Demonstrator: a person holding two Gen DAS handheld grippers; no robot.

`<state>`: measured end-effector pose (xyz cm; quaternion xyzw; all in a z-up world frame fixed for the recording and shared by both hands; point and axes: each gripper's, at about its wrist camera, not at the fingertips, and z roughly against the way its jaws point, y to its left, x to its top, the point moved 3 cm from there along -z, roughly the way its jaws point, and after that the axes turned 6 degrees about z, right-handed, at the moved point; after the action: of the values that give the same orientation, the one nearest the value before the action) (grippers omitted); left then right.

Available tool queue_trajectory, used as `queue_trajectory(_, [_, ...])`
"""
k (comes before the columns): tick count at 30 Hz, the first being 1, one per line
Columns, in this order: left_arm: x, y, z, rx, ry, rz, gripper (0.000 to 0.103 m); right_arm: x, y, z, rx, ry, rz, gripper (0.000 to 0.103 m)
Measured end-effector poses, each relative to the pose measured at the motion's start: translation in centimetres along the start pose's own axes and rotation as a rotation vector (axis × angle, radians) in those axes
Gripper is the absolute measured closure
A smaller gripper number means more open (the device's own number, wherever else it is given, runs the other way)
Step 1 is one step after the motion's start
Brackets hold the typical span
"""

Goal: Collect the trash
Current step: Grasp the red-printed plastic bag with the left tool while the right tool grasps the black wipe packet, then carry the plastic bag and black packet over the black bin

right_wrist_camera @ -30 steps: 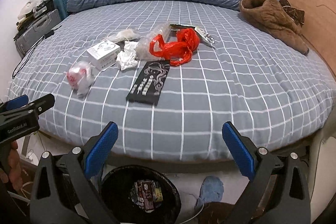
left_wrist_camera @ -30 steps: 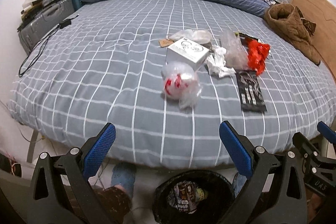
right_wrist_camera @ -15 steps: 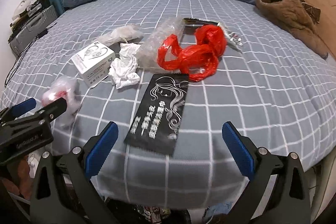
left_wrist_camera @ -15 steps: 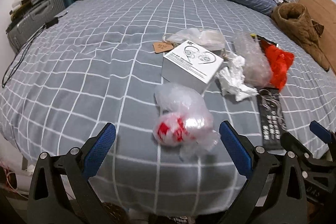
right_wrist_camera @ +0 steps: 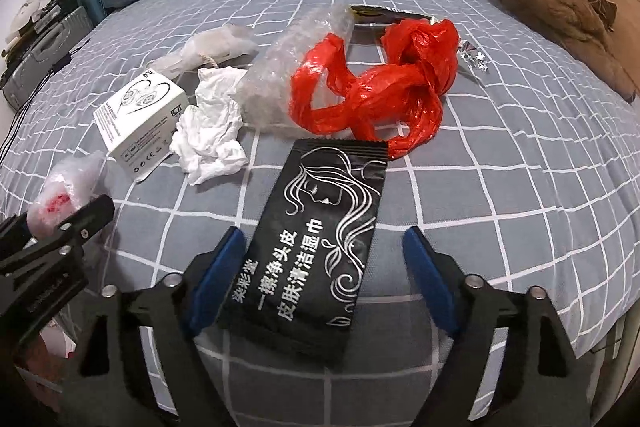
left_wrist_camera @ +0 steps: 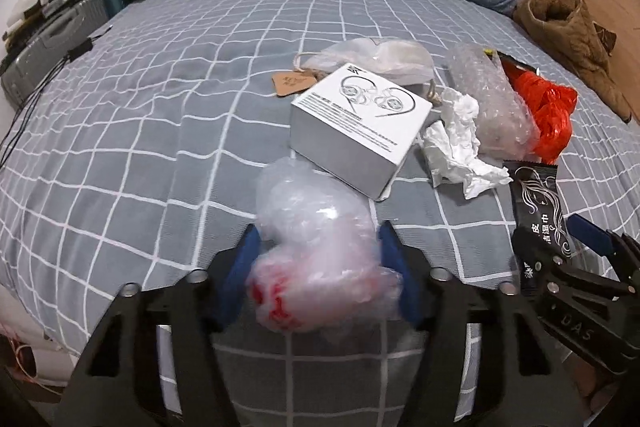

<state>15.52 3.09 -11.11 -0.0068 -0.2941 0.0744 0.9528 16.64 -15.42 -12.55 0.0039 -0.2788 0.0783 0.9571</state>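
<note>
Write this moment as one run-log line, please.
left hand-held gripper: closing around clear plastic wad | right hand-held gripper: closing around black sachet | both items on bed

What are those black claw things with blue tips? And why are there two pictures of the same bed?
They are grabbers a person holds, each with a camera looking along its fingers: one picture per grabber. On the bed lie a white box, tissue, bubble wrap and a red bag. The left gripper's jaws have just been closing and squeeze a crumpled clear bag. The right gripper's jaws, also closing, straddle a black packet, not gripping it yet.
</note>
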Motion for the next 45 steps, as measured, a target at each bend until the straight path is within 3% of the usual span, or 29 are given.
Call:
queue_trajectory(5, [-0.2, 0.0, 0.0, -0.004, -0.008, 0.011, 0.047, -0.3, 0.7, -0.1, -0.027, -0.005, 0.032, 0.047])
queue_trajectory(21, [-1.3, 0.5, 2.5, -0.007, -0.011, 0.023, 0.048, -0.9, 0.2, 1.4, 0.003, 0.003, 0.026, 0.07])
queue_trajectory(45, [-3.1, 0.1, 7.7, -0.021, -0.022, 0.019, 0.048, -2.3, 0.0, 7.4, 0.027, -0.048, 0.012, 0.071])
